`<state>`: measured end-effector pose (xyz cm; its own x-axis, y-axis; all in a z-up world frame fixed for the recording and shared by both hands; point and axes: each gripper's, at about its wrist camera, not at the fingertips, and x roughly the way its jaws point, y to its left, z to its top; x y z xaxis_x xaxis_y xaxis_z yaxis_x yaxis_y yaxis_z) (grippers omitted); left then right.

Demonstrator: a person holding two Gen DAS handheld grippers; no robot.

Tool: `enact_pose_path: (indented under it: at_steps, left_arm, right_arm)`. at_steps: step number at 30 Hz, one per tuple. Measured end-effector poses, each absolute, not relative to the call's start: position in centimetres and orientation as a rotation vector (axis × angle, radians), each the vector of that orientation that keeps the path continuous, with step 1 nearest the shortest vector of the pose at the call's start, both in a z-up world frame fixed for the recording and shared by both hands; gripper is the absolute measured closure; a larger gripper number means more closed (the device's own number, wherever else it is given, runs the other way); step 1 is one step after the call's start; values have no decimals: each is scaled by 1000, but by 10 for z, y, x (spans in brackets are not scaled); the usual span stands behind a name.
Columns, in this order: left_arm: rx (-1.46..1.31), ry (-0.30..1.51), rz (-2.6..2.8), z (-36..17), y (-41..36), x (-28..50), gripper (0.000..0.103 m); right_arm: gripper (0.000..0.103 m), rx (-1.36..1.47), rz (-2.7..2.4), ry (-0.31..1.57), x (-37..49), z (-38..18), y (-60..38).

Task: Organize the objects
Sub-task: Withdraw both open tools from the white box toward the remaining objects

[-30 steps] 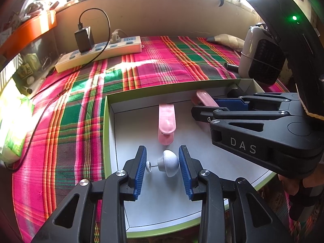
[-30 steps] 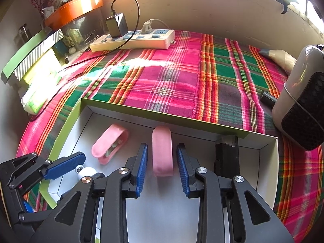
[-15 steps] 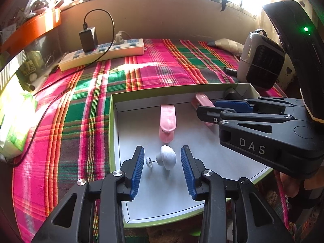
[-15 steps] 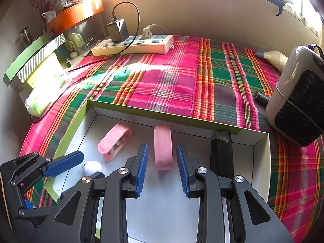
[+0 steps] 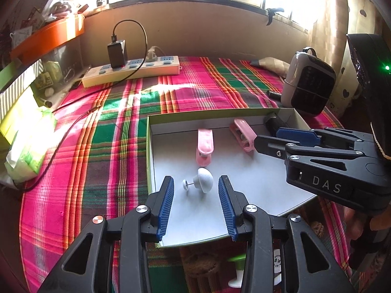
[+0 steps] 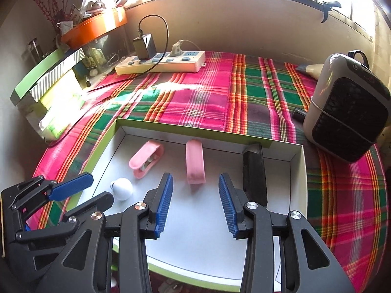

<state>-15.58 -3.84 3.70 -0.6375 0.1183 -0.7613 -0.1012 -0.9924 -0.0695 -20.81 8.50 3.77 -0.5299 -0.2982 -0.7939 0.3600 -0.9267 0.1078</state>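
The white knob [image 5: 204,179] lies on its side on the floor of the shallow box [image 5: 149,161], near the box's left wall, with two pink clips [image 5: 204,146] and a black block [image 6: 254,173] further in. It looks light, hard and rounded — likely to roll or squirt out, so the domed head is the place to pinch, not the thin stem. The left gripper [image 5: 196,202] hovers wide open, empty, just short of it. The right gripper [image 6: 195,202] is open too, touching nothing.

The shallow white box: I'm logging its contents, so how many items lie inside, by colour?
Inside the shallow white box with green rim:
Pink plastic clips: 2
White mushroom-shaped knob: 1
Black rectangular block: 1
Total: 4
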Motion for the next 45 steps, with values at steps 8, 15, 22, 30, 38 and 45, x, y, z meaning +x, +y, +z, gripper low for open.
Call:
enact_pose_path:
  at_steps: [8, 15, 22, 30, 38, 45]
  left_arm:
    - [-1252, -82, 2767, 44, -47, -139, 67]
    - [-1220, -79, 2765, 50, -44, -124, 67]
    - [-1208, -96, 2769, 51, -47, -109, 66]
    - [-1212, -133, 2774, 47, -53, -94, 66]
    - [-1220, -157, 2763, 41, -57, -84, 66]
    - [-1246, -172, 2731, 32, -56, -83, 65]
  right_arm:
    - [63, 1237, -2490, 66, -189, 42, 101]
    - [62, 1220, -2509, 51, -172, 45, 111]
    - [62, 1184, -2531, 45, -151, 51, 118]
    - [62, 1165, -2561, 31, -133, 50, 129]
    - [62, 1165, -2569, 21, -118, 46, 135]
    - [56, 1174, -2562, 50, -104, 35, 137]
